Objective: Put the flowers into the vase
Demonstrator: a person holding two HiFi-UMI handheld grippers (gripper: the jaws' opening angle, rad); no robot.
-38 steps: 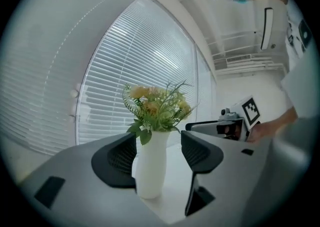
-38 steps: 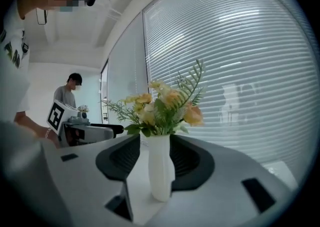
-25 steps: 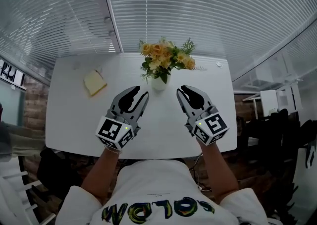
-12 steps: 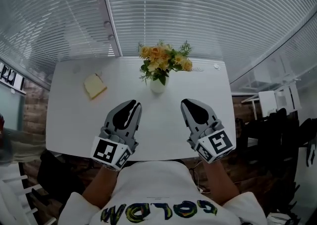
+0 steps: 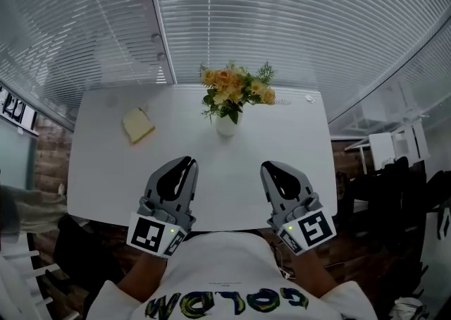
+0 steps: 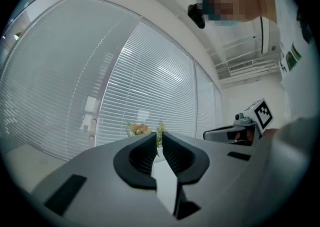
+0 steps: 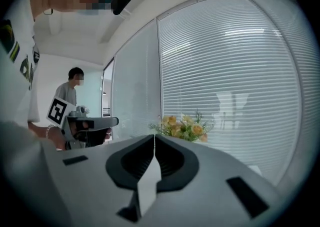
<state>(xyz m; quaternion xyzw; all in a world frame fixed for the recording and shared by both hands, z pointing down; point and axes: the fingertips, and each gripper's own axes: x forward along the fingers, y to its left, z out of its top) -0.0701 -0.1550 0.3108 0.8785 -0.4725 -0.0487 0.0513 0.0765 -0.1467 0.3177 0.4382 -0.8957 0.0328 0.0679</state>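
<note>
A small white vase (image 5: 227, 123) stands at the far middle of the white table (image 5: 99, 170), and a bunch of yellow flowers (image 5: 233, 87) with green leaves sits in it. My left gripper (image 5: 184, 164) hovers over the near edge, well short of the vase. Its jaws are closing to a thin slit with nothing between them. My right gripper (image 5: 272, 168) is level with it on the right, shut and empty. In the left gripper view the flowers (image 6: 138, 129) peek over the left gripper (image 6: 159, 135). The right gripper view has the flowers (image 7: 182, 127) beyond the right gripper (image 7: 154, 137).
A pale yellow sponge-like block (image 5: 137, 125) lies at the table's far left. Window blinds (image 5: 282, 22) run behind the table. A chair (image 5: 391, 170) stands to the right. A person (image 7: 70, 91) stands in the background of the right gripper view.
Both grippers have drawn back from the vase toward the table's near edge, and their jaws have closed in. The vase and flowers have not moved.
</note>
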